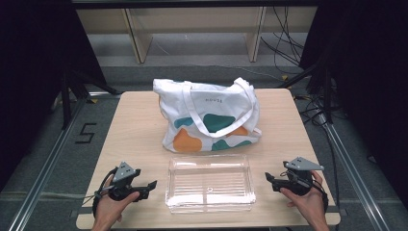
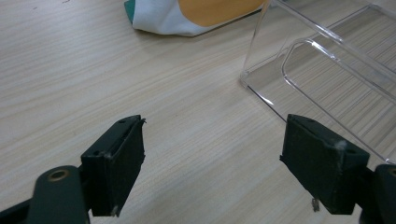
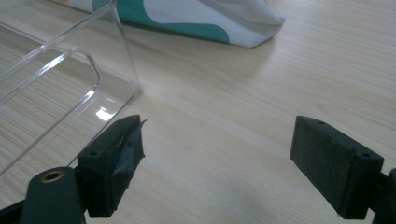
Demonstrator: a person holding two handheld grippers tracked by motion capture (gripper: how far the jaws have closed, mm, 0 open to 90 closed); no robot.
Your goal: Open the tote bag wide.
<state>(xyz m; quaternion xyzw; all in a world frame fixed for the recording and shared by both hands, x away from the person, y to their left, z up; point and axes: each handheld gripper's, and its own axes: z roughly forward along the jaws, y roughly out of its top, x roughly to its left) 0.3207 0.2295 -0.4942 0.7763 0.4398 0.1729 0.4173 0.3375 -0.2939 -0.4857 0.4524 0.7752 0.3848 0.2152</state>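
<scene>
A white tote bag (image 1: 208, 115) with teal and orange shapes stands at the middle of the wooden table (image 1: 134, 134). In front of it sits a clear plastic bin (image 1: 210, 183), nothing inside. My left gripper (image 1: 150, 186) rests near the front left, left of the bin, jaws open with bare table between them (image 2: 212, 158). To the bin's right, my right gripper (image 1: 269, 180) is open too, with nothing between its jaws (image 3: 217, 161). The bin's corner (image 2: 261, 88) and bag's edge (image 2: 187, 18) appear in the left gripper view, and the bin wall (image 3: 70, 70) and bag (image 3: 201, 18) in the right gripper view.
Dark curtains flank the table. A metal rail (image 1: 43, 178) runs along the floor on the left, another (image 1: 356, 178) on the right. Cables (image 1: 288, 43) lie on the floor behind the table, near a wooden frame (image 1: 192, 24).
</scene>
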